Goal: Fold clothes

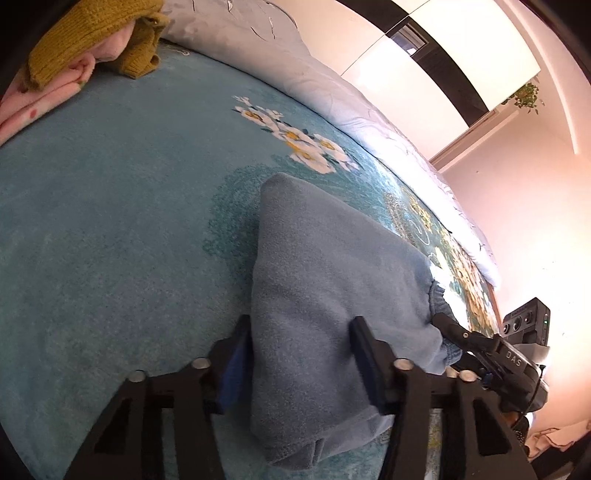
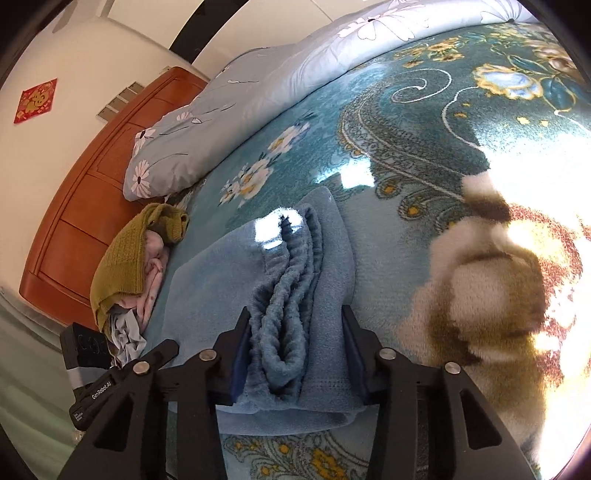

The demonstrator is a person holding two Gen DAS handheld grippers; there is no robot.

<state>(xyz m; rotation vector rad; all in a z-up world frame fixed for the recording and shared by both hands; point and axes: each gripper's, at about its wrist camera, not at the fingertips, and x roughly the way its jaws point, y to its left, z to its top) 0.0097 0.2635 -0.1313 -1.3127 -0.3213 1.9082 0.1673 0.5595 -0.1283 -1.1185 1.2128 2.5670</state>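
Observation:
A folded light blue fleece garment (image 1: 325, 280) lies on the teal flowered blanket (image 1: 110, 221). My left gripper (image 1: 301, 325) stands open astride one end of it, a finger on each side of the fabric. My right gripper (image 2: 293, 317) stands open astride the other end, around the bunched elastic waistband (image 2: 291, 280); the garment shows there too (image 2: 207, 280). The right gripper also shows at the right edge of the left wrist view (image 1: 480, 343). Whether the fingers press the cloth is unclear.
A pile with a mustard knit (image 1: 88, 33) and pink clothes (image 1: 44, 96) lies at the far left, also in the right wrist view (image 2: 122, 266). A grey flowered duvet (image 2: 229, 110) runs along the far side. A wooden headboard (image 2: 85, 192) stands behind.

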